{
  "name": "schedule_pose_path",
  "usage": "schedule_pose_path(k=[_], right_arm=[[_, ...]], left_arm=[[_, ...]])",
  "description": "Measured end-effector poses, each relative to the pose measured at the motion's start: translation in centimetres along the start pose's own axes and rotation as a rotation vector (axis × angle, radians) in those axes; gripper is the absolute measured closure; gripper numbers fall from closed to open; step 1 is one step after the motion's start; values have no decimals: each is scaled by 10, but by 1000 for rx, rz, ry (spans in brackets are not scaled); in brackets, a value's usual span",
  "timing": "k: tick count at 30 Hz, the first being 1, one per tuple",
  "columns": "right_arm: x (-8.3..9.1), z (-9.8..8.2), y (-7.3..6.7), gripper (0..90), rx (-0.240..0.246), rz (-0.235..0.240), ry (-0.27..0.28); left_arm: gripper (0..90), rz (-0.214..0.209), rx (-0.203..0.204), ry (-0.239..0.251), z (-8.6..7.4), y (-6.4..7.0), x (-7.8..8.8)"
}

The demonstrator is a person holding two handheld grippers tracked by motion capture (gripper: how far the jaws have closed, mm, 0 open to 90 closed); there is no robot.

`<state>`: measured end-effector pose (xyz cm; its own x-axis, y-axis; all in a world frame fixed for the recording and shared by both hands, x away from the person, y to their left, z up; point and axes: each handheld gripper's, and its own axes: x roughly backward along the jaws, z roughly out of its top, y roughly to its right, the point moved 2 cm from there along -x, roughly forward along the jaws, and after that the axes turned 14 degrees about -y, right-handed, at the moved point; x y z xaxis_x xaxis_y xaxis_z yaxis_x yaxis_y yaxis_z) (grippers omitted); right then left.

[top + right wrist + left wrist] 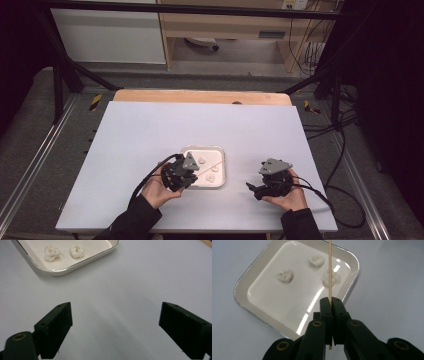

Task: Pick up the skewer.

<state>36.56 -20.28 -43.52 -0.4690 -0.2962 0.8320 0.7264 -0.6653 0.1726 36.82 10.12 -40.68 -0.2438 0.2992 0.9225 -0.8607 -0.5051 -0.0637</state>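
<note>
I hold a thin wooden skewer (330,270) in my left gripper (331,302), its jaws clenched on the stick near its lower end, and the shaft reaches out over the white square tray (244,283) toward the white dough-like pieces (285,275). The tray sits near the tabletop's (130,130) middle, a little toward my edge. To spear well, I judge I should line the tip up over one piece and push straight down, steadily. My right gripper (115,325) is released, jaws wide over bare tabletop beside the tray's corner. The left gripper view shows three pieces and the skewer crossing one; the high view shows both hands.
</note>
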Motion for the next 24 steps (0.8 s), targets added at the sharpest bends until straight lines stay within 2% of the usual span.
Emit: schedule_pose_path(k=[3, 6, 10, 17, 24], right_arm=[[0, 2, 0, 79, -25, 19, 19], [0, 4, -1, 58, -57, 44, 34], [-1, 8, -3, 38, -69, 37, 29], [-6, 25, -9, 19, -83, 65, 43], [-12, 47, -13, 22, -130, 104, 77]], left_arm=[[885, 2, 46, 52, -11, -4, 4], [885, -8, 75, 72, -20, -6, 5], [885, -17, 98, 78, -29, -8, 3], [885, -18, 145, 119, -44, -10, 0], [885, -21, 158, 145, -55, -9, -1]])
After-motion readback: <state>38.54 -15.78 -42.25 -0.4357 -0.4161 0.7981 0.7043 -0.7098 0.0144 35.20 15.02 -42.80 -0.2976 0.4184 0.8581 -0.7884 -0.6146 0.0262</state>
